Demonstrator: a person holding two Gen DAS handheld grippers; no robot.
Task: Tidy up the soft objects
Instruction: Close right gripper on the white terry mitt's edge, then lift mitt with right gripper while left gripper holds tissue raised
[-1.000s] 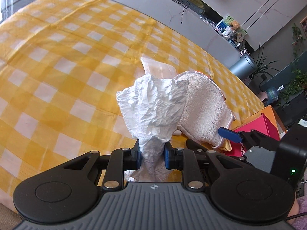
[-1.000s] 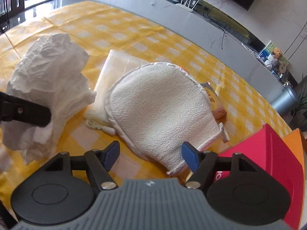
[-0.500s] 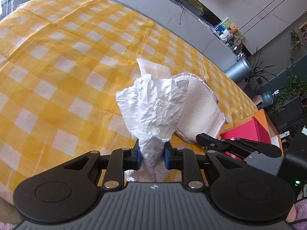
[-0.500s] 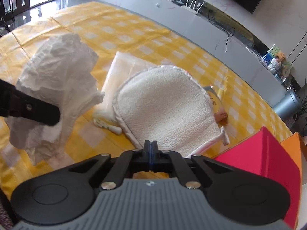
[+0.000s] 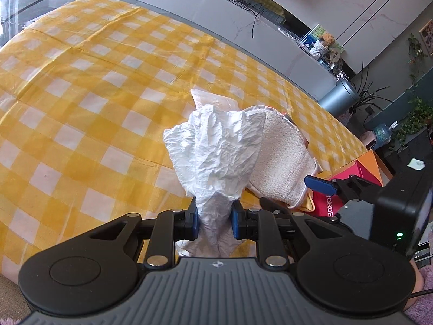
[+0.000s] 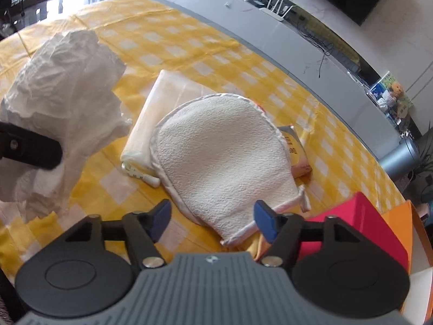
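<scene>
Left gripper [image 5: 213, 223] pinches the crumpled tissue [image 5: 216, 157], which fans upward from its fingers. Right gripper [image 6: 211, 218] is spread wide; ahead lies the mitt [image 6: 224, 157], cuff end nearest it.

left gripper [image 5: 213, 222]: clamped tight on crumpled white tissue [image 5: 216, 157], held raised | right gripper [image 6: 212, 220]: jaws spread wide, nothing between the blue pads [image 6: 263, 218], low and level
</scene>
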